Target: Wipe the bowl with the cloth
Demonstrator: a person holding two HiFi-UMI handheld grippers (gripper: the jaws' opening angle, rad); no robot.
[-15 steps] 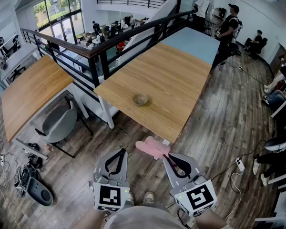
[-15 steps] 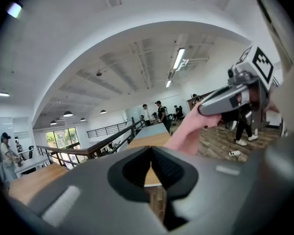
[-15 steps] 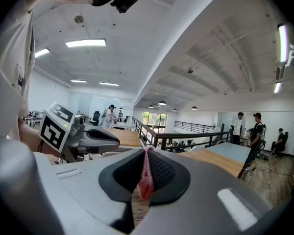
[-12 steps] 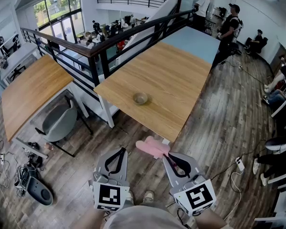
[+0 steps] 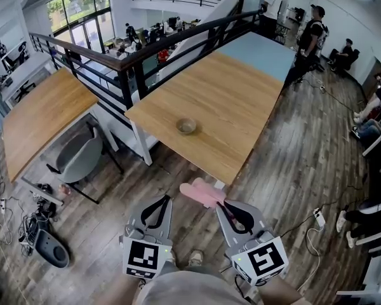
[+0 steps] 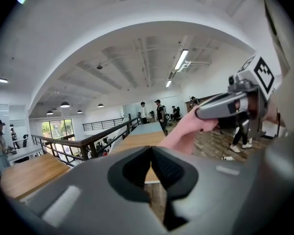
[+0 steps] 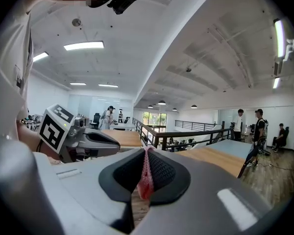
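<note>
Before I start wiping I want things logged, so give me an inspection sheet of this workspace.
Surface: light wooden table, blue section at its far end.
Job's things: small round tan bowl on the table's near half; pink cloth off the table, held by the right tool.
Clutter: nothing seen on the table.
Grippers: left tool shut, empty; right tool shut on the pink cloth; both over the floor, short of the table.
Cables: black cable tangle on the floor at left; white power strip at right.
Surroundings: black railing, grey chair, people standing beyond the table.
</note>
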